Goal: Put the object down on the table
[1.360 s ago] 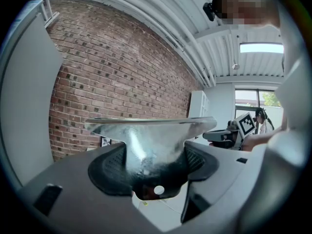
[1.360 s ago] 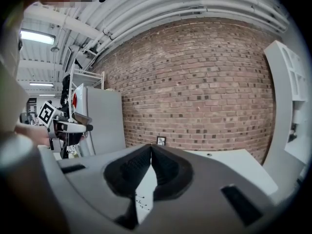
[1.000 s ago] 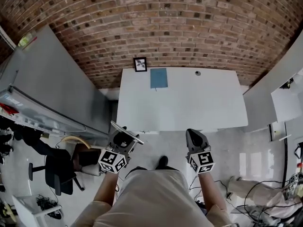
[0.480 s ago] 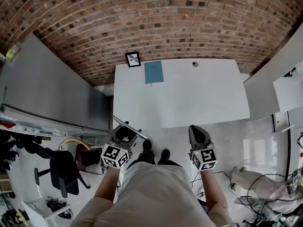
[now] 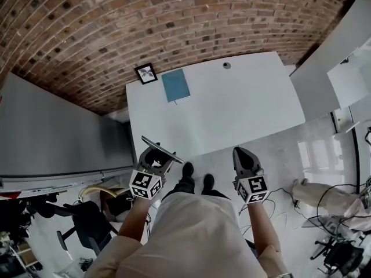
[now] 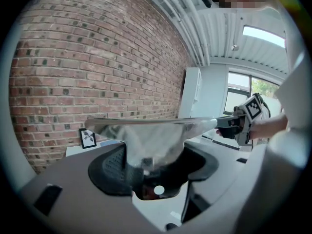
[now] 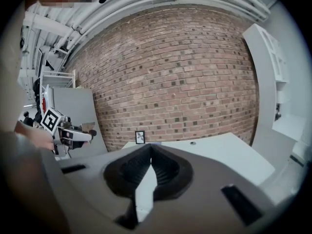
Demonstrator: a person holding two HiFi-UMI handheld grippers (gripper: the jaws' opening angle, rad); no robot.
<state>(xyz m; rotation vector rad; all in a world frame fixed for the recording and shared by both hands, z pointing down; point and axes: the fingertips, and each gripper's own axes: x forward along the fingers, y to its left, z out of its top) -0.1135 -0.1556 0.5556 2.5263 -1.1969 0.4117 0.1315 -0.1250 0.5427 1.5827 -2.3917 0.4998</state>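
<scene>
Bright, even daylight fills the room; a window (image 6: 239,94) far right is blown out. The white rectangular bench (image 5: 232,103) carries soft glare. Fisheye distortion bows the red brick wall (image 5: 145,22); the flat translucent grey object (image 6: 151,126) in the left tool (image 6: 153,155) is blurred.

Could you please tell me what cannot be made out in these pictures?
Object in the left gripper: blurred and see-through in the left gripper view, tiny in the head view.
Framed picture: image too small in every view.
Round thing on the table: too small, head view.
</scene>
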